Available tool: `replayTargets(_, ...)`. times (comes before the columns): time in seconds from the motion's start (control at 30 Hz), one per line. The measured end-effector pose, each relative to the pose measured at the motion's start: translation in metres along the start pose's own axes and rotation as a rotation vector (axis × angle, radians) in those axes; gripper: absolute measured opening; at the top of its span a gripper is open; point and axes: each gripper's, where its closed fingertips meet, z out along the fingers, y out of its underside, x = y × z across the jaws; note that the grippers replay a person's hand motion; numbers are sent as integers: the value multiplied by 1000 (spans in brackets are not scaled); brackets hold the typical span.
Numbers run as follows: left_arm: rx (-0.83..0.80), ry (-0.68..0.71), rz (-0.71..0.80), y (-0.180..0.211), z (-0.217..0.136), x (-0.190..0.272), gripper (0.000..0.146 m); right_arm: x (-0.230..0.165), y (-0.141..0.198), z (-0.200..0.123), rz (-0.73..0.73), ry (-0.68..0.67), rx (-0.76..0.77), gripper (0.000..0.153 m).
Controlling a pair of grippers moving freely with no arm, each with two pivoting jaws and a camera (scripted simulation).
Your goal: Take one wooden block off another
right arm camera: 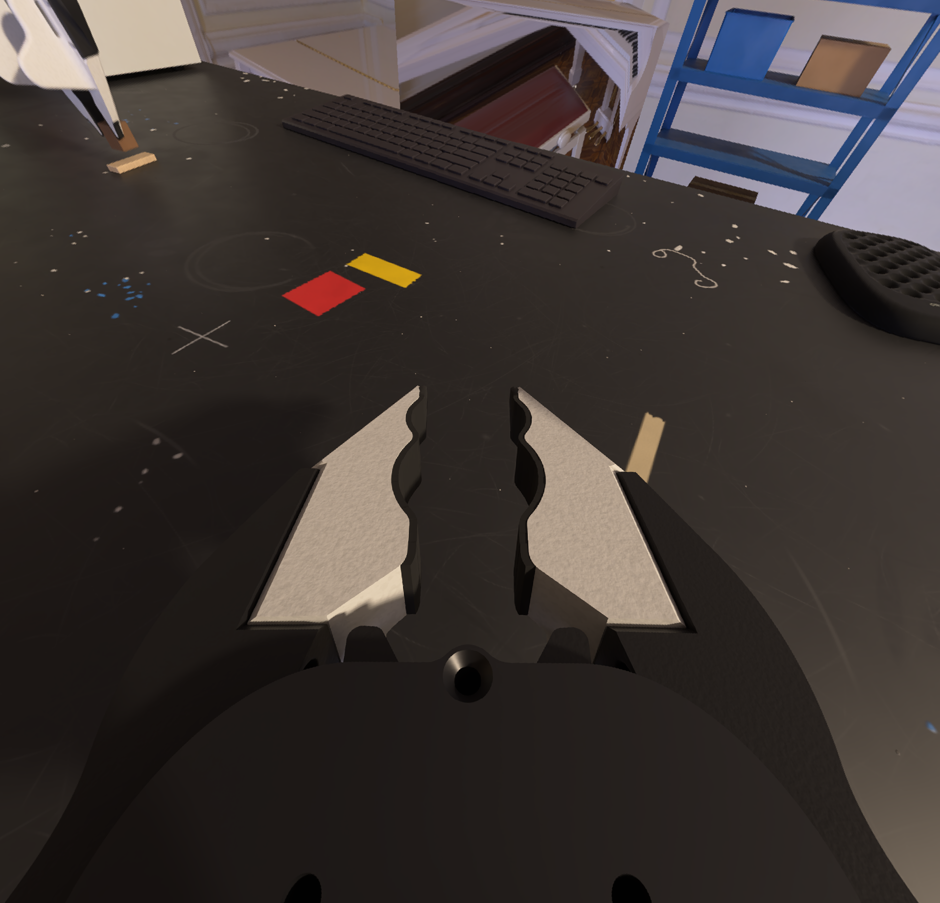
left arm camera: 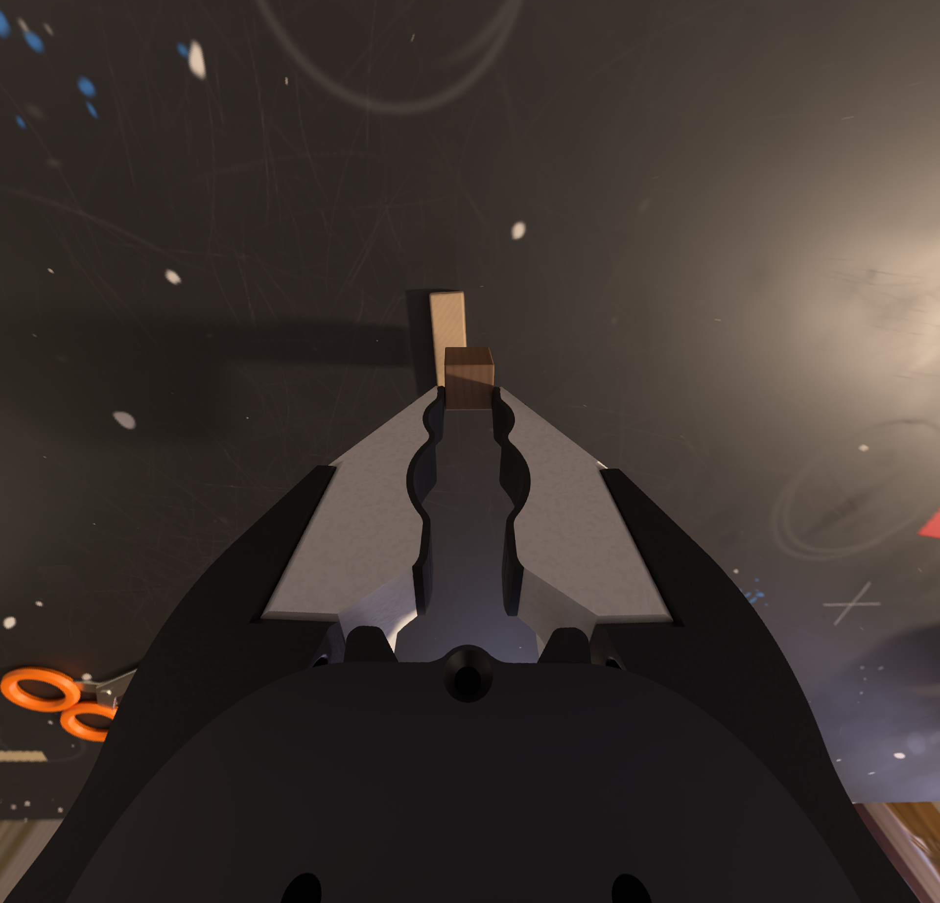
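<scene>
In the left wrist view my left gripper (left arm camera: pixel 468 394) is shut on a small brown wooden cube (left arm camera: pixel 469 377), held between its fingertips above the dark table. A pale, flat, long wooden block (left arm camera: pixel 447 319) lies on the table just beyond and under the cube. In the right wrist view the same gripper (right arm camera: pixel 109 131) shows far off at the top left, holding the brown cube (right arm camera: pixel 123 138) a little above the pale block (right arm camera: pixel 132 162). My right gripper (right arm camera: pixel 468 395) is open and empty, low over the table.
Orange-handled scissors (left arm camera: pixel 56 700) lie at the lower left in the left wrist view. A black keyboard (right arm camera: pixel 452 156) lies at the back, a black perforated object (right arm camera: pixel 890 283) at the right, red (right arm camera: pixel 323 292) and yellow (right arm camera: pixel 384 269) patches mid-table, a strip of tan tape (right arm camera: pixel 646 444) beside my right gripper.
</scene>
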Motion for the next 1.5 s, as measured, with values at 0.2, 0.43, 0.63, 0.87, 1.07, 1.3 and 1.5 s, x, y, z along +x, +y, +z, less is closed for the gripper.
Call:
replayTargets(0.2,283,102,181,-11,-92,40,18,0,-1,-1,0,2,6,32)
replayTargets(0.43,674,341,610,57,-220,174,18,1,-2,-3,11,-2,26,31)
replayTargets(0.63,876,659,938,167,-224,302,18,-2,-6,-7,8,-31,58,32)
replayTargets(0.87,921,781,1174,245,-134,363,18,-6,-9,-12,11,-62,98,33)
replayTargets(1.07,949,1005,1095,252,-111,364,18,-39,-19,-20,52,-291,165,33)
replayTargets(1.3,961,1148,1051,259,-122,364,18,-103,-33,-45,164,-743,207,34)
replayTargets(1.5,961,1128,1062,260,-119,369,18,-110,-30,-44,150,-741,192,34)
